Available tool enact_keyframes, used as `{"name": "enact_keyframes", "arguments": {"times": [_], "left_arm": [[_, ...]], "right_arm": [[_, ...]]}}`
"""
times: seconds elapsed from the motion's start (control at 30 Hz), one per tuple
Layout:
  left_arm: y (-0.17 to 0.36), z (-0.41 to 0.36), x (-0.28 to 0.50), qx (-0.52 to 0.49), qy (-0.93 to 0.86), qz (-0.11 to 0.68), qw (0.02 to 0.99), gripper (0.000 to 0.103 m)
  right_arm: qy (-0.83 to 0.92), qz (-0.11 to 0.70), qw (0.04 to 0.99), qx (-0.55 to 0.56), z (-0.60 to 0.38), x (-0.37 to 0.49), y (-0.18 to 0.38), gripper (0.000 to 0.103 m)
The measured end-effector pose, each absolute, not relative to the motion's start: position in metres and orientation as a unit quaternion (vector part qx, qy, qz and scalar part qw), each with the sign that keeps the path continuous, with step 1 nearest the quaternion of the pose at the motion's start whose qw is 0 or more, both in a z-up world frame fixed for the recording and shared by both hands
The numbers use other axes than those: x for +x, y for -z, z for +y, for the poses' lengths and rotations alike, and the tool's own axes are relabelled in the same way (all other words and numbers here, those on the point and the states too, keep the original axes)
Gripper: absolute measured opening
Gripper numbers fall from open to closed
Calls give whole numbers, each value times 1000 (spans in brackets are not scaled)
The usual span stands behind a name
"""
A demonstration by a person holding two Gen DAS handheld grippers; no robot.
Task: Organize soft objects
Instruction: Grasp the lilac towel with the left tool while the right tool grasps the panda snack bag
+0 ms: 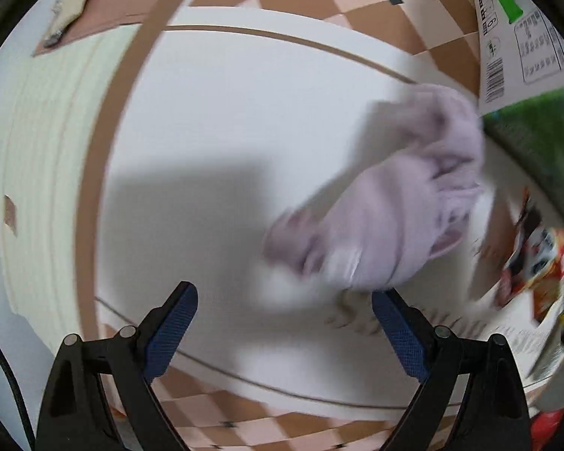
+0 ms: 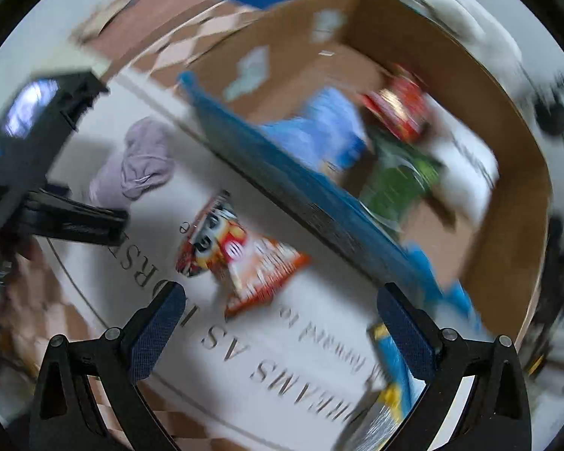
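Right wrist view: cardboard box (image 2: pixel 507 195) at 2 o'clock holds several packets; purple cloth (image 2: pixel 143 161) and snack packet (image 2: pixel 244 255) remain outside on the white mat (image 2: pixel 169 240); both the left hand-held gripper (image 1: pixel 284 314) and right hand-held gripper (image 2: pixel 278 312) are released, empty.

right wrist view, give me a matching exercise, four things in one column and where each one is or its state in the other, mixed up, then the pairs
Things:
1. lilac cloth
2. orange snack bag
3. green packet
4. right gripper

Places or states:
a. inside the cardboard box
b. crumpled on the white mat, near the left gripper
c. fingers apart, nothing between them
d. flat on the mat just outside the box's blue wall

Pairs: 1-b, 2-d, 3-a, 4-c
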State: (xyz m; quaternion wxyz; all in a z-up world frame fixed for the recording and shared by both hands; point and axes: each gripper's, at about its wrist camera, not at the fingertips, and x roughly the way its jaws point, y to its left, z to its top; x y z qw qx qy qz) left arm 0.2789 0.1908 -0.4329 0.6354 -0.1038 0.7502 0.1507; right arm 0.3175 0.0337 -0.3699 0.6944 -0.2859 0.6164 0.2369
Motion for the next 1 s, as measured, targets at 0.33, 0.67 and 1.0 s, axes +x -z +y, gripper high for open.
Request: {"name": "enact_keyframes", "arguments": {"times": [0.33,0.67,1.0], "left_arm": [[394,183,238,-89,-106,726,674,95],[398,126,306,26,-32,708,705,95],[432,67,325,27,36,742,669,77]], "right_arm": [[-253,602,642,-401,84,309,423,91],[-200,713,611,-279,36,303,433,54],[-121,802,583,-41,-57,291,445,56]]}}
